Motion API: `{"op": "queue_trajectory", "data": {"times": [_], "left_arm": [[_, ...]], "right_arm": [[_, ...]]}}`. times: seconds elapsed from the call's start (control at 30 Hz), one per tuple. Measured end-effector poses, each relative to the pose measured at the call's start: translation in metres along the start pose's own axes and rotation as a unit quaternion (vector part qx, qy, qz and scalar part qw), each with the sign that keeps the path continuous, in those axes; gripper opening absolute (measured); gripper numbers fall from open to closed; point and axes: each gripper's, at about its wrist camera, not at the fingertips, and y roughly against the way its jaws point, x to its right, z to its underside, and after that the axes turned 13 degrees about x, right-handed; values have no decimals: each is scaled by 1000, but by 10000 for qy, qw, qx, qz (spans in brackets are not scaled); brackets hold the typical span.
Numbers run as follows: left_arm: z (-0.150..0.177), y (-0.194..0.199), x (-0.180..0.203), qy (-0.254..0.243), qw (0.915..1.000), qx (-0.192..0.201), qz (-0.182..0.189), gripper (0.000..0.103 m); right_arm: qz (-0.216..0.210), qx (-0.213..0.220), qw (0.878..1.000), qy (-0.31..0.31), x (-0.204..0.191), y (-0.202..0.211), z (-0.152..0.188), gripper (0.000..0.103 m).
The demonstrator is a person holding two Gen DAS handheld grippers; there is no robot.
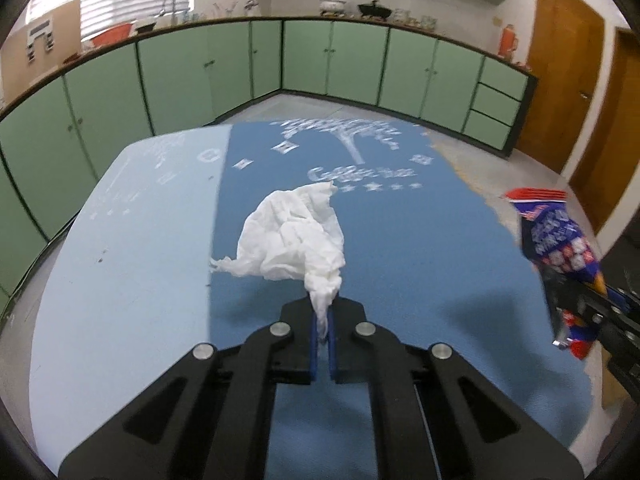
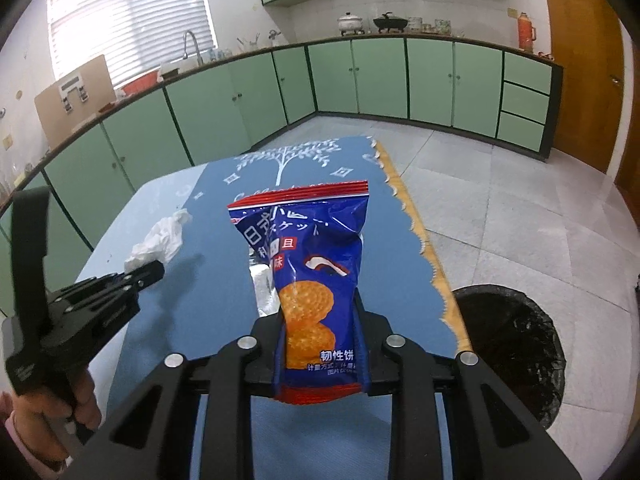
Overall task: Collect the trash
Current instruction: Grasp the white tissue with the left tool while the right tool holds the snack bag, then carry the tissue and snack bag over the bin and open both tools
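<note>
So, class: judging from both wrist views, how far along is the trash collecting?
Done: both pieces are picked up. In hand: the left gripper is shut on the crumpled tissue, and the right gripper clamps the biscuit wrapper. Left: neither has been dropped into the black-lined bin beside the table.

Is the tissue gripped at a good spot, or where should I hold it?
Keep it: the left gripper is shut on the tissue at its twisted near tail, the one narrow part, approached from the near side. The rest is a wide crumpled bulk.
</note>
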Motion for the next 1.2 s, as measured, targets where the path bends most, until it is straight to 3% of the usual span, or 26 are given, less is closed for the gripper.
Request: {"op": "queue_trajectory", "data": {"times": [0.27, 0.53, 0.67, 1.0, 1.2], "left_arm": [[-14, 20, 60, -291, 9973, 248, 622, 2], [-16, 21, 124, -534, 9904, 287, 1240, 2], [-12, 15, 168, -749, 9823, 208, 1706, 2], [14, -19, 275, -1294, 9522, -256, 2756, 3], [29, -47, 298, -1434, 9442, -636, 2896, 7]], "right_arm": [[271, 115, 9993, -237, 34, 21, -2, 27], [805, 247, 9955, -445, 89, 48, -1, 27], [1218, 231, 9904, -605, 130, 59, 5, 27], [2030, -89, 9734, -1055, 224, 66, 45, 27], [2092, -303, 9700, -1202, 258, 43, 62, 28]]}}
